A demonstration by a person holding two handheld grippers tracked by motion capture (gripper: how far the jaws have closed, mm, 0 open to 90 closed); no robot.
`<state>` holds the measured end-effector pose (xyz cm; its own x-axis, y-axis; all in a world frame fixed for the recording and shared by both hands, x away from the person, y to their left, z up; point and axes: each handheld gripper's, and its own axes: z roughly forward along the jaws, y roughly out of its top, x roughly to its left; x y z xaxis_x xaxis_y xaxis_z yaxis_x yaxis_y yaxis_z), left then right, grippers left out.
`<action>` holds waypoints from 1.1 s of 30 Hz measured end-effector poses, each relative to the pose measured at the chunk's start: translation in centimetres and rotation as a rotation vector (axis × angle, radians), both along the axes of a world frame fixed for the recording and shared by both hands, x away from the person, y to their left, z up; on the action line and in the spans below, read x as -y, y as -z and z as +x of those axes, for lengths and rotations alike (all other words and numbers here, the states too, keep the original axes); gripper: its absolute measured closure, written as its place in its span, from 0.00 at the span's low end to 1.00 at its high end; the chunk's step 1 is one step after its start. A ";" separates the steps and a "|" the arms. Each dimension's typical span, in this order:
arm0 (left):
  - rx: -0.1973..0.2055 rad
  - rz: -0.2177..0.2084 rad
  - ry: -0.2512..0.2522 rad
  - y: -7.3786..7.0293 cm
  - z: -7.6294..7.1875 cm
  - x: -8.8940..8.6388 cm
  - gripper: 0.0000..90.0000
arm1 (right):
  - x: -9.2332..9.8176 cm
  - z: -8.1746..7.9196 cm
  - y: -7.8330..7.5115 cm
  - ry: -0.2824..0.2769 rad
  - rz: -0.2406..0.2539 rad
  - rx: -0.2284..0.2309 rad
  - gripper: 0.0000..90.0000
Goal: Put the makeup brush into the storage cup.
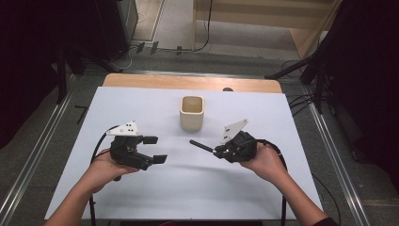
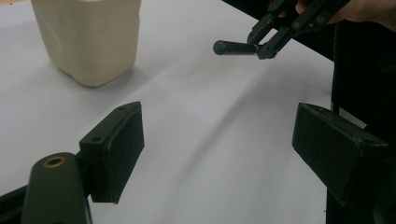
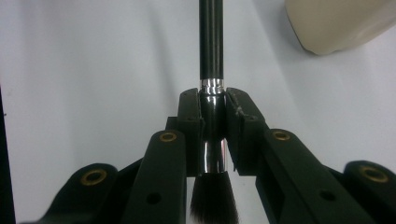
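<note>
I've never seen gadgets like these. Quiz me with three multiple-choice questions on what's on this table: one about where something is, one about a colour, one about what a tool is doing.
1. Where does the cup stand?
A. far middle of the table
B. near left corner
C. inside the left tool

2. What colour is the cup?
A. red
B. cream
C. blue

3. What is the right tool doing?
A. hanging open
B. clamping a makeup brush
C. gripping the cup

Answers: 1 A, it stands beyond both tools in the high view. 2 B, its walls are pale cream. 3 B, its jaws close on the brush's ferrule, while the left tool gapes.
</note>
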<state>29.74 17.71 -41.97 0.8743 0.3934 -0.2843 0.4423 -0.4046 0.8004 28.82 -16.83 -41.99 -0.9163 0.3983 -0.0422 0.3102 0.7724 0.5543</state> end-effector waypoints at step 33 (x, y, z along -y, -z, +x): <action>-0.087 0.069 0.130 1.5 0.6 3.4 0.20 | -4.0 1.0 -0.2 -0.240 -0.097 -0.044 0.86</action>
<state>30.31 14.32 -43.44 0.8923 0.2998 -0.3375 0.4492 -0.5157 0.7295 29.85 -12.83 -41.77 -0.9859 0.1649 -0.0279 0.1333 0.8756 0.4642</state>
